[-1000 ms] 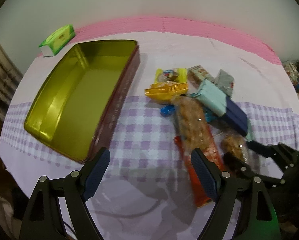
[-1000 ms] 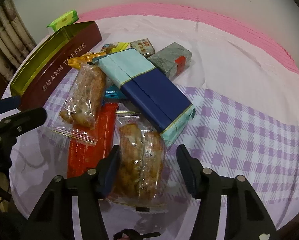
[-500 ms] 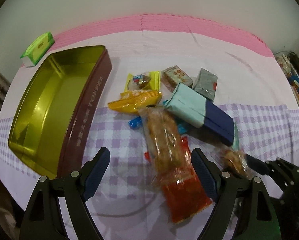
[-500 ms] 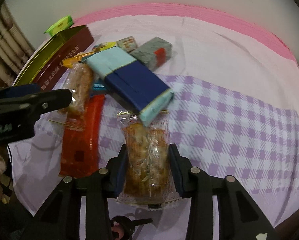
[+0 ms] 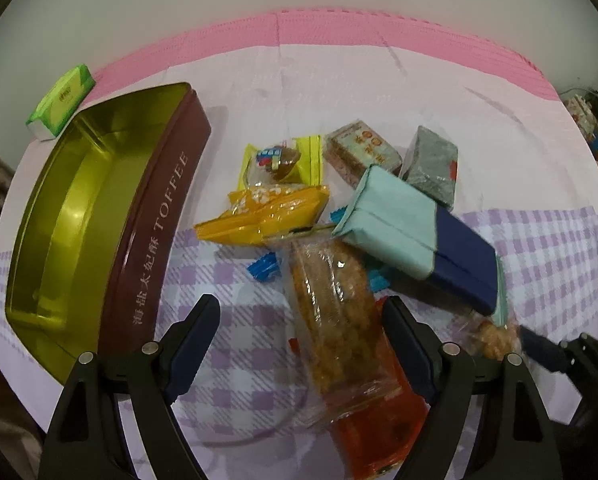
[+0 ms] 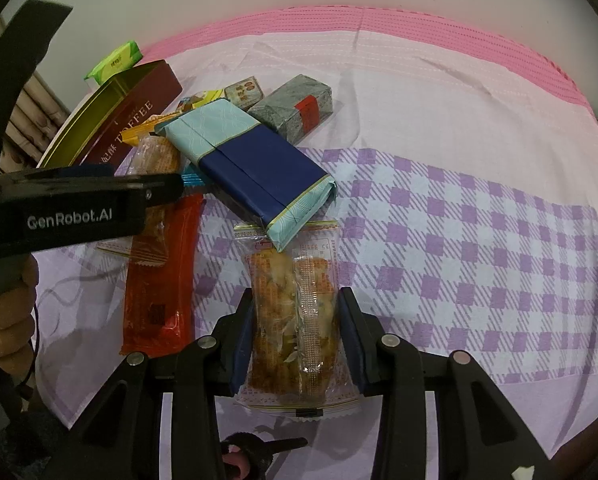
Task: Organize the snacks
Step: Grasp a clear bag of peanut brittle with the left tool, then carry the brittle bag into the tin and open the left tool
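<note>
Now: right gripper (image 6: 297, 340) clamped on clear-wrapped pastry pack (image 6: 295, 320), lower centre of right wrist view.
Pack's long axis runs up-down in frame, along the fingers; its top end is tucked under the teal/navy packet (image 6: 251, 160), which runs diagonally upper left to lower right. Jaws just closed in, pads pressing both long sides. Left gripper (image 5: 301, 344) jaws wide, nothing held, astride a 2nd pastry pack (image 5: 335, 320) lying on an orange-red bar (image 5: 379, 440). Maroon tin (image 5: 155, 236) w/ gold inside, left of frame, reads "TOFFEE" plus Chinese chars. Left gripper's side reads "GenRobot.AI".

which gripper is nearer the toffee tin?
Left. The left gripper hangs open right beside the toffee tin; the right gripper grips a snack packet beyond the pile.
</note>
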